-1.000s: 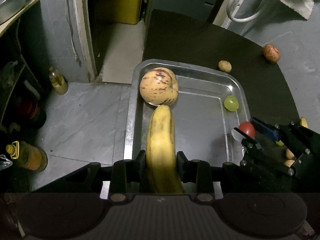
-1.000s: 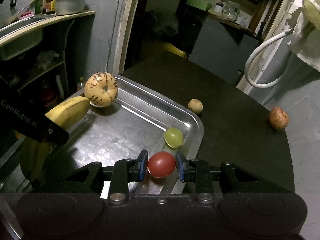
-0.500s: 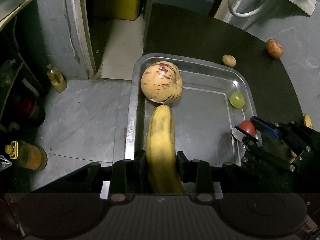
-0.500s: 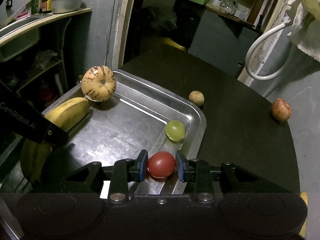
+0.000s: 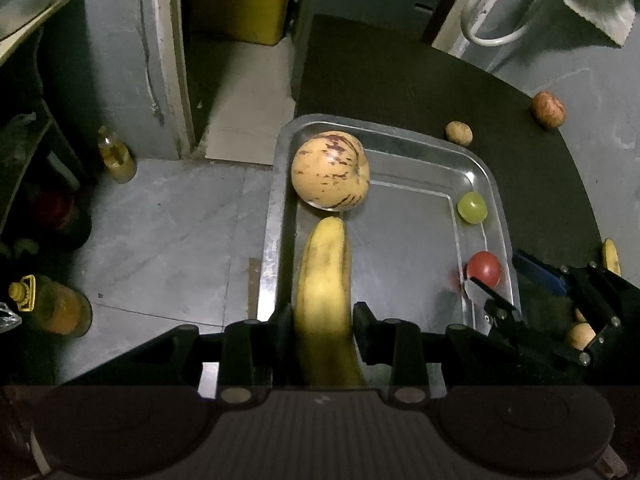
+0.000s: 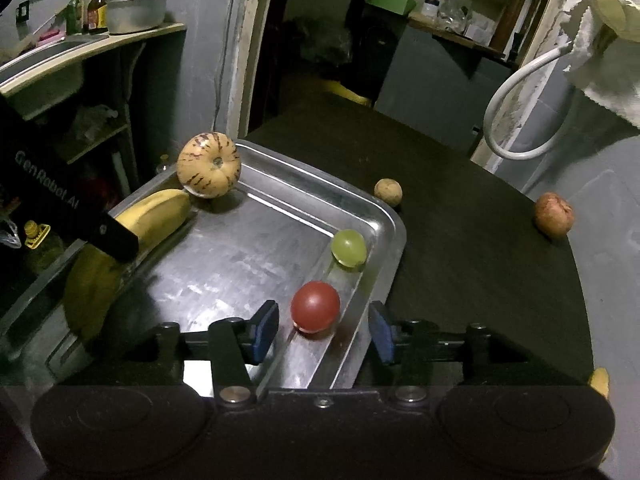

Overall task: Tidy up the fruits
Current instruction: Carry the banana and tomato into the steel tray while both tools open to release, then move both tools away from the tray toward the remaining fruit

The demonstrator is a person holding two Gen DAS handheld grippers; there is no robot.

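Grey floor tiles [image 5: 168,236] with bottles [image 5: 116,156], perhaps oil, lie left of a steel tray [image 6: 390,240] on a black table [image 6: 480,272]. Left gripper [image 5: 322,320] clamps a banana [image 5: 324,276]; right gripper [image 6: 322,330], jaws just parted, has released the red tomato [image 6: 315,306] in the tray.

I note my right gripper [image 6: 324,330] has just been opening; its blue pads [image 6: 265,330] now stand clear of the red fruit [image 6: 315,306], which rests free against the tray [image 6: 394,240] wall.
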